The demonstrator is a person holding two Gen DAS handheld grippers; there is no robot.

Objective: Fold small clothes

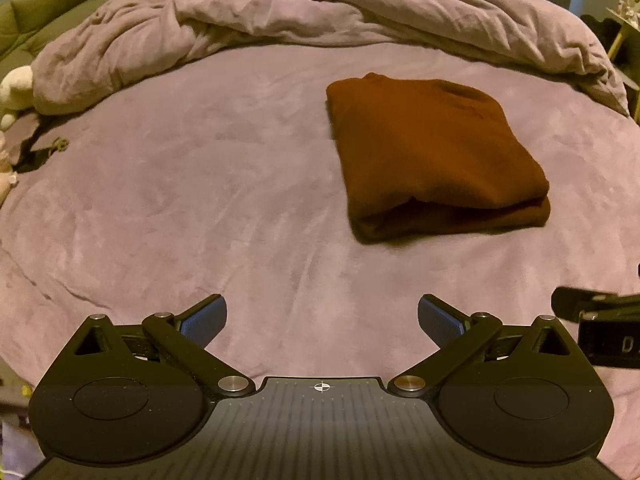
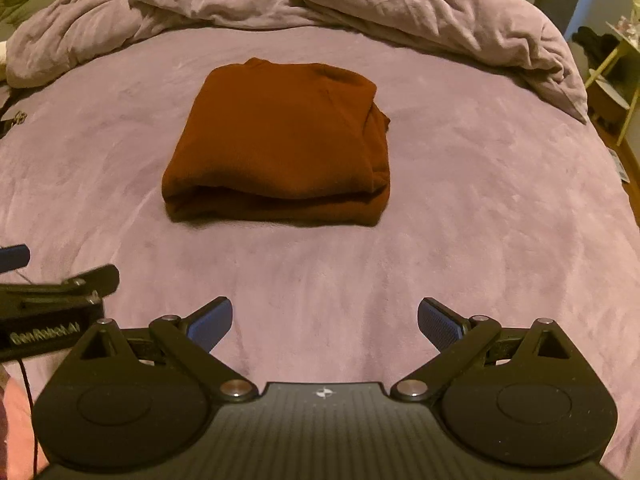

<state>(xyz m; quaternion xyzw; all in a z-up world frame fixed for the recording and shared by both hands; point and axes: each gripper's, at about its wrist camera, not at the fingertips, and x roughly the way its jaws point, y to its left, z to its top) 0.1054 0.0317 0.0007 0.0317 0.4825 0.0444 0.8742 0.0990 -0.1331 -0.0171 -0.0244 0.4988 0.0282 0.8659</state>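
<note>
A rust-brown garment (image 1: 432,152) lies folded into a thick rectangle on the mauve bed sheet (image 1: 200,184). In the right wrist view the garment (image 2: 280,140) sits straight ahead, its folded edge facing me. My left gripper (image 1: 322,322) is open and empty, held back from the garment, which lies ahead to its right. My right gripper (image 2: 325,322) is open and empty, also well short of the garment. The left gripper's body (image 2: 48,300) shows at the right wrist view's left edge.
A rumpled mauve duvet (image 1: 320,12) is heaped across the far side of the bed. A green sofa (image 1: 48,8) and a white soft toy (image 1: 16,88) are at the far left. A small yellow-legged side table (image 2: 616,72) stands off the bed's right side.
</note>
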